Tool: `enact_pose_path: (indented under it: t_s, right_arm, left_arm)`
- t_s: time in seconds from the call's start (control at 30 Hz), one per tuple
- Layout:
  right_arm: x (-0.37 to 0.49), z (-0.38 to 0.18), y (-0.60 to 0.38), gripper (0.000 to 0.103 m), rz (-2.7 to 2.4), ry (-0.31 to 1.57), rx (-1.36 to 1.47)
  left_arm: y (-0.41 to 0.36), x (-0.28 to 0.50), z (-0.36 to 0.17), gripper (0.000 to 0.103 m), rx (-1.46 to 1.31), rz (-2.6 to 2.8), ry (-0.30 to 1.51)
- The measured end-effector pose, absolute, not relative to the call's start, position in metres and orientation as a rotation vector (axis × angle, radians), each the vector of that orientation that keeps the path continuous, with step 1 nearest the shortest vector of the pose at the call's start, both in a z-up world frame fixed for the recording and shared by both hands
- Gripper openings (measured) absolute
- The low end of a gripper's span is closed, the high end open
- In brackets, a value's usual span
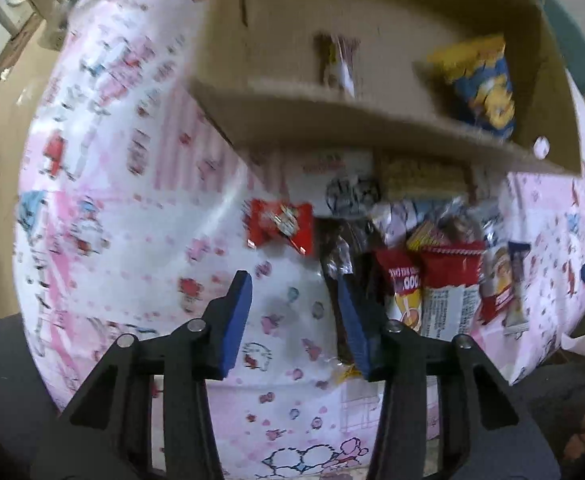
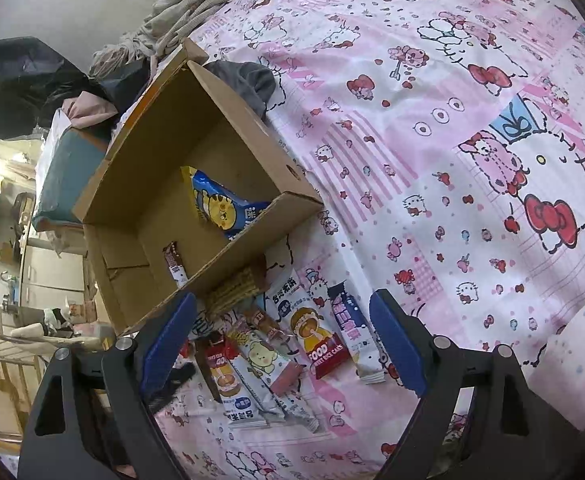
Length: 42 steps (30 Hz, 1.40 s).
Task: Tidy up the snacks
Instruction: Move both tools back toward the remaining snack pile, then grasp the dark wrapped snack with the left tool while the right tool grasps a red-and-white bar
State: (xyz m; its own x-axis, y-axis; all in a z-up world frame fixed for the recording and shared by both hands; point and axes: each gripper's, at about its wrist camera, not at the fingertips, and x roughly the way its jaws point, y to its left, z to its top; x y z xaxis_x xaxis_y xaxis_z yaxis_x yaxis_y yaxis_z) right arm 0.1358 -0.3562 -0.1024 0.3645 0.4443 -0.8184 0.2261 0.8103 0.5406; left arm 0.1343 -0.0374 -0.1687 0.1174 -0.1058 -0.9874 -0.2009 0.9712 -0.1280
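Pick step, box part-filled. My left gripper (image 1: 294, 312), jaws spread and empty, hangs over the pink cartoon-print bedsheet (image 1: 132, 200); its right pad touches a dark brown foil snack packet (image 1: 334, 256) at frame centre. Right gripper (image 2: 282, 344), jaws wide, is over the loose packets. Open brown cardboard box (image 1: 332, 120) upper centre. Next: centre on packet, close.

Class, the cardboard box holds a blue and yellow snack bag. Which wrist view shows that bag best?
The right wrist view: the blue and yellow snack bag is sharp there, lying inside the cardboard box. In the left wrist view it is motion-blurred and partly hidden behind the box's near wall.
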Motion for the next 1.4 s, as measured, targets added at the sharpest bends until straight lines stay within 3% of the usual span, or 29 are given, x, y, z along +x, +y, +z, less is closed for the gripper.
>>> enact_pose_path:
  t_s: [0.17, 0.27, 0.43, 0.5, 0.57, 0.63, 0.9, 1.33, 1.4]
  right_arm:
    - [0.136, -0.103, -0.353, 0.091, 0.166, 1.220, 0.646]
    - [0.137, -0.104, -0.352, 0.091, 0.167, 1.225, 0.649]
    - [0.139, -0.105, -0.352, 0.091, 0.168, 1.227, 0.656]
    - [0.139, -0.105, -0.350, 0.091, 0.170, 1.227, 0.650]
    - [0.138, -0.105, -0.351, 0.091, 0.167, 1.226, 0.646]
    - [0.138, -0.104, -0.353, 0.091, 0.164, 1.223, 0.649]
    - [0.136, -0.100, -0.357, 0.091, 0.171, 1.205, 0.663]
    - [0.131, -0.100, -0.351, 0.091, 0.244, 1.243, 0.662]
    - [0.131, -0.106, -0.338, 0.086, 0.303, 1.304, 0.621]
  left_arm:
    - [-0.060, 0.139, -0.178, 0.041, -0.248, 0.005, 1.476]
    - [-0.070, 0.138, -0.183, 0.046, -0.217, 0.002, 1.468]
    - [-0.094, 0.141, -0.193, 0.081, -0.183, -0.024, 1.465]
    - [-0.107, 0.141, -0.197, 0.083, -0.115, -0.023, 1.458]
    - [-0.116, 0.140, -0.198, 0.078, -0.076, 0.000, 1.437]
    - [-0.116, 0.135, -0.197, 0.059, -0.059, 0.029, 1.416]
    - [-0.096, 0.122, -0.184, 0.012, -0.104, -0.025, 1.451]
    - [-0.063, 0.088, -0.132, 0.010, -0.169, -0.089, 1.445]
    - [-0.057, 0.081, -0.125, 0.010, -0.188, -0.092, 1.440]
